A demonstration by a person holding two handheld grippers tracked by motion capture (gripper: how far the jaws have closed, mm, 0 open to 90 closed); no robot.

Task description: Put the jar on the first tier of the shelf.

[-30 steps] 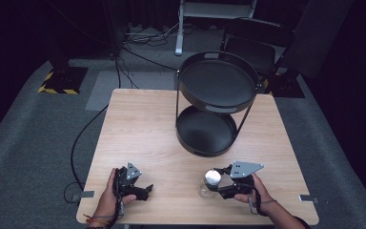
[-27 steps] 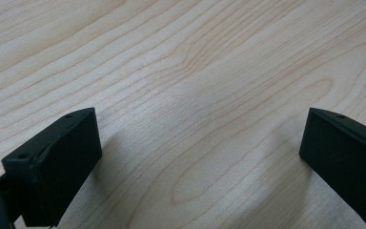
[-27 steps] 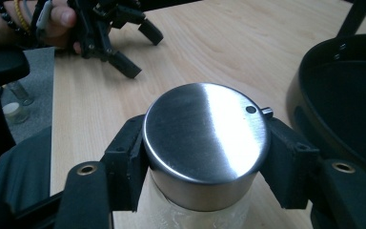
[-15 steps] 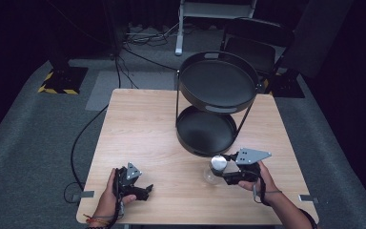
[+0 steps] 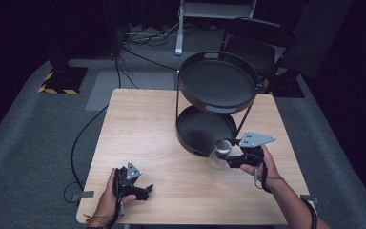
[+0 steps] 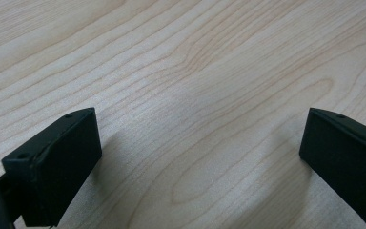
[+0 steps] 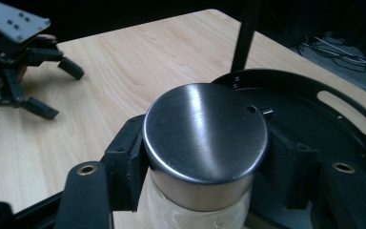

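Note:
A clear glass jar with a brushed steel lid hangs upright above the table, gripped just under the lid by my right gripper. It is at the front rim of the lower tray of a black two-tier stand; the lower tray lies right behind the jar. My left gripper rests on the wooden table near the front left edge, jaws wide open over bare wood, with nothing between them. The same left gripper lies across the table, seen from my right one.
The stand's upper tray sits above and behind the lower one on thin black posts. A cable runs off the table's left side to the floor. A chair stands behind the table.
My right gripper has lifted the jar off the table and carried it away from the front edge, toward the stand's lower tray. The left gripper has stayed put.

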